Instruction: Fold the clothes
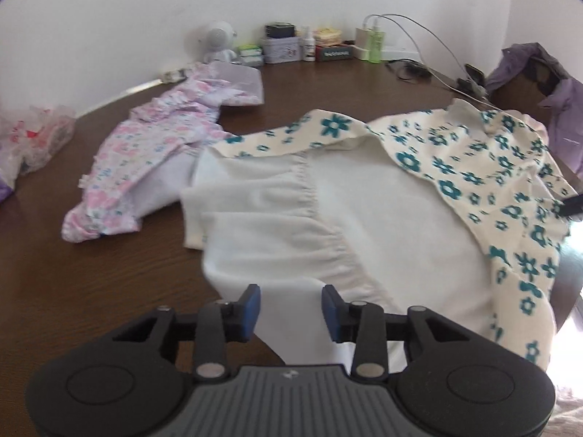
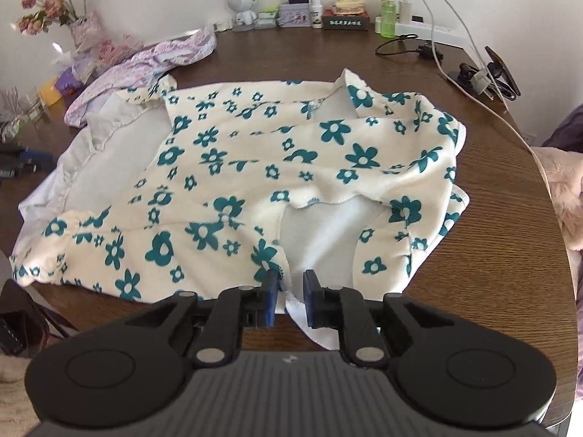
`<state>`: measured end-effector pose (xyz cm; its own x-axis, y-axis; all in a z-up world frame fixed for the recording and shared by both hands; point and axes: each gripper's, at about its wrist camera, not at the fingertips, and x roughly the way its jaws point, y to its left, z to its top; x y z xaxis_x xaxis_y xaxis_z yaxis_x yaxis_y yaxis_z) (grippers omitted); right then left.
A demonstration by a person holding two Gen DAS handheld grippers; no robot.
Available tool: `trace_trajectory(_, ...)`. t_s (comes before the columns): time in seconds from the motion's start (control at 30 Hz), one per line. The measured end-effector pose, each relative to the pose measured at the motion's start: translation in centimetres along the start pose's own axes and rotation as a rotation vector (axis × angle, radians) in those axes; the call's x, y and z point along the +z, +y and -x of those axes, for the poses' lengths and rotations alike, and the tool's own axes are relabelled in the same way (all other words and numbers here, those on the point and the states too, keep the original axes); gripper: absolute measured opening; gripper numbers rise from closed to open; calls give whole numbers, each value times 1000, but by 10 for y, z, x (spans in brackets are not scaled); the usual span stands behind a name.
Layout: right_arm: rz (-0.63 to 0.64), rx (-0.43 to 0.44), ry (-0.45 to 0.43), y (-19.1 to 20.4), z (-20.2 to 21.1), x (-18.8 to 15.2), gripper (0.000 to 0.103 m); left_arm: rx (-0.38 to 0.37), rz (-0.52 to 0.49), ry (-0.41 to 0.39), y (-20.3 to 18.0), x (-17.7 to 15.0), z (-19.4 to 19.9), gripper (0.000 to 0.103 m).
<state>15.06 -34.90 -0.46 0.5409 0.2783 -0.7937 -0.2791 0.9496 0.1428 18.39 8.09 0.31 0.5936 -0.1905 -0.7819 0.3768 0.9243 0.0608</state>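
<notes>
A cream garment with teal flowers [image 2: 255, 167] lies partly folded on the dark wooden table [image 2: 492, 255], its plain white inner side [image 1: 346, 225] turned up in the left wrist view. My left gripper [image 1: 290, 304] is open, its blue pads either side of the white cloth's near edge. My right gripper [image 2: 289, 293] is open with a narrow gap, the garment's hem lying between its pads. A pink floral garment [image 1: 153, 156] lies crumpled to the left of the cream one; it also shows in the right wrist view [image 2: 145, 62].
Along the far wall stand a small white robot figure [image 2: 242, 5], tins and boxes [image 2: 293, 14], a green bottle [image 2: 388, 9] and a power strip with cables [image 2: 430, 31]. Dried flowers [image 2: 47, 3] stand far left. A purple jacket [image 1: 546, 83] hangs right.
</notes>
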Motion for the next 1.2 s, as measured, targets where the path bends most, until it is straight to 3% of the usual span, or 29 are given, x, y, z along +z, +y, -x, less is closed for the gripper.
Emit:
trace_trajectory(0.1,-33,-15,-29,-11,2,7,15,8,-68,7,-19,-5,-5,36)
trace_trajectory(0.2,-42,-45,-26,-16,-6,7,18,79,-141,10,-28,-11,-15,2)
trace_trajectory(0.33,-58,-85,-9,-21,-16,2,17,146,-161,16,-15,-18,-21,2)
trace_trajectory(0.43,-64,-106,-14,-24,-14,-3,17,181,-94,26,3,-20,-16,3)
trace_trajectory(0.47,-62,-115,-13,-25,-14,-4,17,186,-63,32,9,-21,-14,8)
trace_trajectory(0.53,-50,-120,-7,-23,-11,-5,17,205,-14,36,19,-22,-9,28)
trace_trajectory(0.6,-45,-118,-4,-21,-7,-5,18,261,-15,9,23,-24,6,27)
trace_trajectory(0.67,-42,-96,-21,-18,1,-4,19,267,-16,-31,21,-28,24,24)
trace_trajectory(0.8,-19,-16,-58,-10,15,-1,36,13,-25,-99,-3,-39,60,30)
trace_trajectory(0.93,25,27,-41,2,12,1,37,-191,-121,-86,-47,-51,66,40)
trace_trajectory(0.97,37,32,-33,5,9,0,37,-212,-151,-67,-59,-54,62,41)
trace_trajectory(1.07,64,41,-9,9,-1,-1,37,-172,-221,-31,-78,-60,46,42)
trace_trajectory(1.2,100,39,1,11,-4,-3,37,-144,-193,22,-71,-64,28,42)
